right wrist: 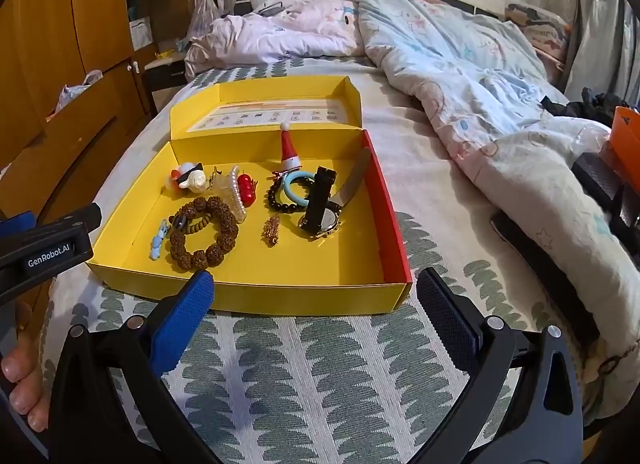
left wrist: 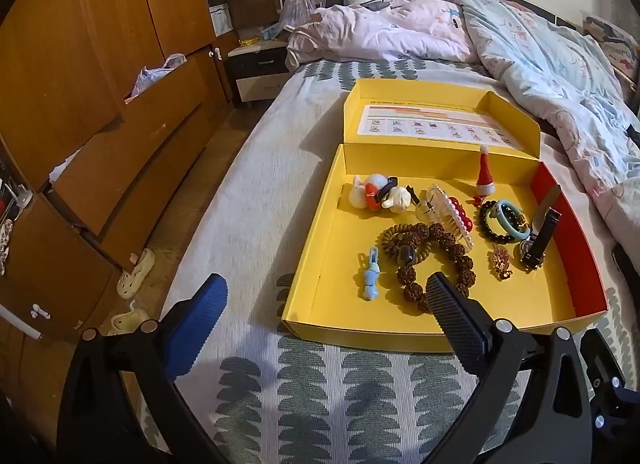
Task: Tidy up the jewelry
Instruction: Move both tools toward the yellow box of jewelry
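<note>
Left wrist view: my left gripper spread wide, empty; ribbed pads. Shallow yellow cardboard box on woven bedspread holds knobbly brown bead bracelet.

Right wrist view: my right gripper gaping, empty; black-strap watch in box near its red wall.

Left gripper with black curved arms, silver pivot screws, one blue ribbed pad at nine o'clock, one black textured pad at three o'clock, right gripper built alike, white "GenRobot.AI" label on a black housing, bare fingers at the edge
</note>
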### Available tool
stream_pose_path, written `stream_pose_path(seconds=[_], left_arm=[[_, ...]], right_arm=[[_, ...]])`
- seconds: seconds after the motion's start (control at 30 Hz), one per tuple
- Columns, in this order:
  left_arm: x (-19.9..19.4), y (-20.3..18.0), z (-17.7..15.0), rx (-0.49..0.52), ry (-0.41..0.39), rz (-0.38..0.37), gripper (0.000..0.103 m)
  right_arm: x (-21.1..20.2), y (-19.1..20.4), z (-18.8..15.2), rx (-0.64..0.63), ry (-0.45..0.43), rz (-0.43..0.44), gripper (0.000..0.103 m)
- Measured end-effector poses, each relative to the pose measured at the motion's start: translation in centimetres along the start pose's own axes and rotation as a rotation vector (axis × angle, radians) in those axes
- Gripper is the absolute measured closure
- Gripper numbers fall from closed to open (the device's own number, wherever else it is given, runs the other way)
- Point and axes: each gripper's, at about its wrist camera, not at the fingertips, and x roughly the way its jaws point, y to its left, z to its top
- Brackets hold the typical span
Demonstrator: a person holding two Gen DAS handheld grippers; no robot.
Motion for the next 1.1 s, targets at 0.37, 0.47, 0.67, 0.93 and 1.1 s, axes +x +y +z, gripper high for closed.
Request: stream_pose_path(seconds=[0.37, 0.47, 0.67, 0.93, 1.1], left_arm=[[0.13, -0.3, -0.06, 0.009, 0.002, -0.009, 0.004], [0.36, -0.42, -0.03, 0.011, 0.001, -0.005, 0.004], [0.29, 0.08, -0.01, 0.002, 0.014, -0.009, 0.004], [0.23, 0.04, -0.07, 0.014, -0.001, 0.025, 0.004], [0.38, -0.54, -0.09, 0.048, 0.002, 0.054, 0.004]], right_arm=[[-0.16, 0.12, 0.17, -0.01, -0.003, -0.007, 0.003], [-0.4, -0.01, 0.29, -0.01, -0.005, -0.01, 0.003], [-0.23, 0.32, -0.1, -0.02, -0.016, -0.026, 0.003], [-0.4, 0.16, -0.04, -0.018, -0.029, -0.035, 0.003], [-0.41, 0.15, -0.04, -0.018, -0.031, -0.038, 0.003]])
